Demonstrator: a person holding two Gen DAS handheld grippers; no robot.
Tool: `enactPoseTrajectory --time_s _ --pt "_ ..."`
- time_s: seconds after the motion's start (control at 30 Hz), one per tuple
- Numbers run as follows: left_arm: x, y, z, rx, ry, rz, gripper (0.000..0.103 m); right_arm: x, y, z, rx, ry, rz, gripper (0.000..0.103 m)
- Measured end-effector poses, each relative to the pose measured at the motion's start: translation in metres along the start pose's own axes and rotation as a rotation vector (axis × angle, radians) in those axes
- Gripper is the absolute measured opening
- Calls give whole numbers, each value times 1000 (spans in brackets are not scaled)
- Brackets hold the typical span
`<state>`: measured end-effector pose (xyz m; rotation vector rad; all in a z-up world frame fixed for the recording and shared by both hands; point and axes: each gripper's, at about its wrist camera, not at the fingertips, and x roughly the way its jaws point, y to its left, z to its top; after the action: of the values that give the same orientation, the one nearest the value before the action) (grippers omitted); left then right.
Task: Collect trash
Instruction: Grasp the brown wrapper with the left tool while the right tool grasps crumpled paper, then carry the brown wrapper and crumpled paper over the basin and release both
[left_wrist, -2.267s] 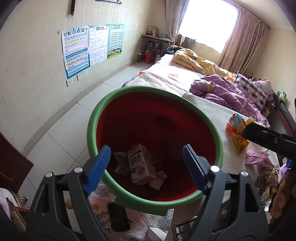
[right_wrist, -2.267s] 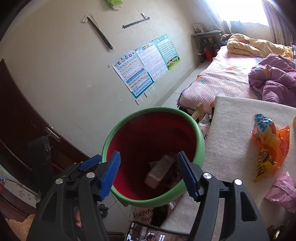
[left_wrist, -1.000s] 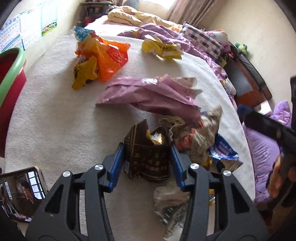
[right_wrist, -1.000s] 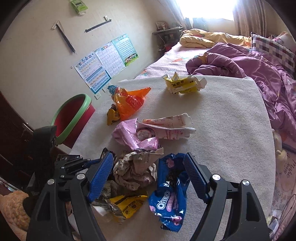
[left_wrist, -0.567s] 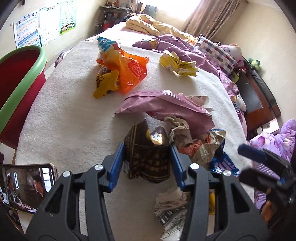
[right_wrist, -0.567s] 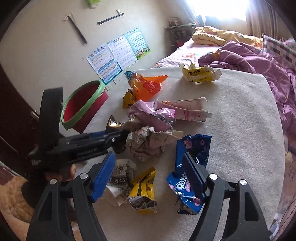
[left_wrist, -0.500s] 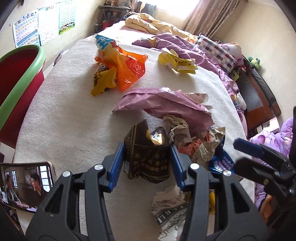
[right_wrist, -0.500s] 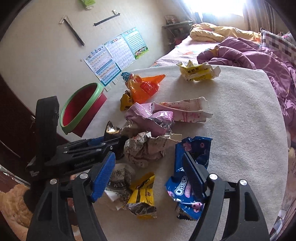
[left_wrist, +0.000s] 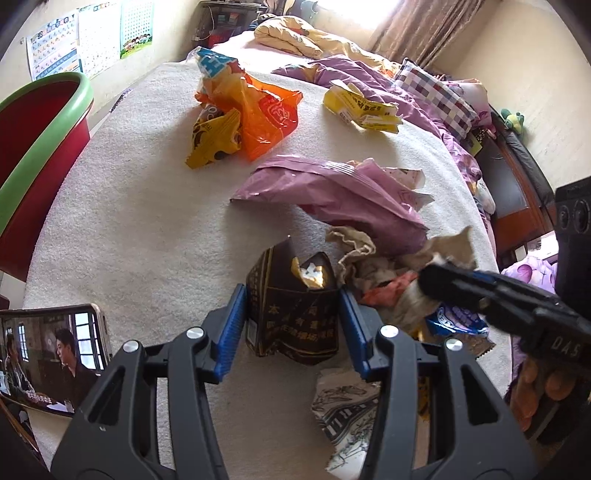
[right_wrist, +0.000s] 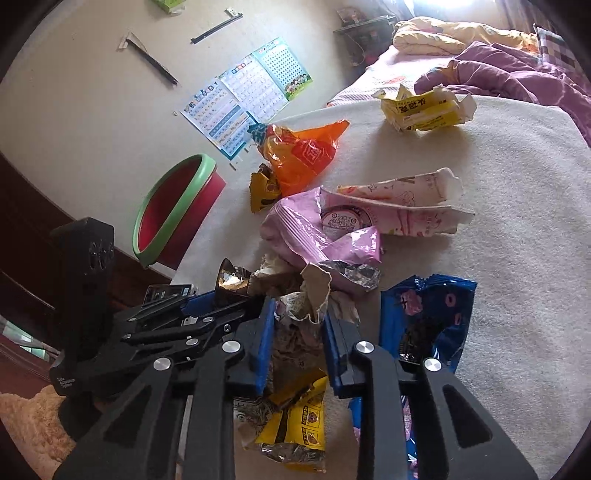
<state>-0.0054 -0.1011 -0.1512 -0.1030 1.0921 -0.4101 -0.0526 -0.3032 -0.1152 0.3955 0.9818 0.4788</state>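
Note:
Trash lies heaped on a cream-covered table (left_wrist: 147, 229). My left gripper (left_wrist: 291, 295) has a dark brown carton (left_wrist: 295, 317) between its blue pads, which touch both sides while the jaws ease open. Just right of it, my right gripper (right_wrist: 299, 314) is closing on a crumpled brown paper wrapper (right_wrist: 310, 295), its pads pressing on the wad. In the left wrist view the right gripper (left_wrist: 428, 277) reaches in from the right onto that wrapper (left_wrist: 373, 266). A red bin with a green rim (right_wrist: 173, 206) stands off the table's left edge.
Around the grippers lie a pink bag (left_wrist: 332, 192), an orange bag (left_wrist: 258, 110), a yellow carton (left_wrist: 362, 107), a blue Oreo pack (right_wrist: 424, 317) and a yellow wrapper (right_wrist: 299, 417). A phone (left_wrist: 51, 347) rests at the near left edge. A bed with a purple quilt (right_wrist: 517, 70) lies beyond.
The right gripper has come down over the pile and its jaws have closed from wide apart onto the crumpled paper wrapper. The left gripper still has the dark carton between its pads.

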Motion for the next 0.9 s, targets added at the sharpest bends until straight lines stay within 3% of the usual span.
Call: enactPoseTrajectory --time_s 0.2,0.33,0.6,0.9 --pt "-1 3 -1 -3 0 -2 52 -31 -1 8 16 -88 -4 23" --pt "-1 2 -2 5 2 -8 47 -44 2 9 28 -120 9 23" --pt "-23 -13 4 73 -96 5 46 -59 17 15 34 -186 78 23" --pt "-61 -12 16 105 -220 64 47 -65 28 23 28 -254 55 24"
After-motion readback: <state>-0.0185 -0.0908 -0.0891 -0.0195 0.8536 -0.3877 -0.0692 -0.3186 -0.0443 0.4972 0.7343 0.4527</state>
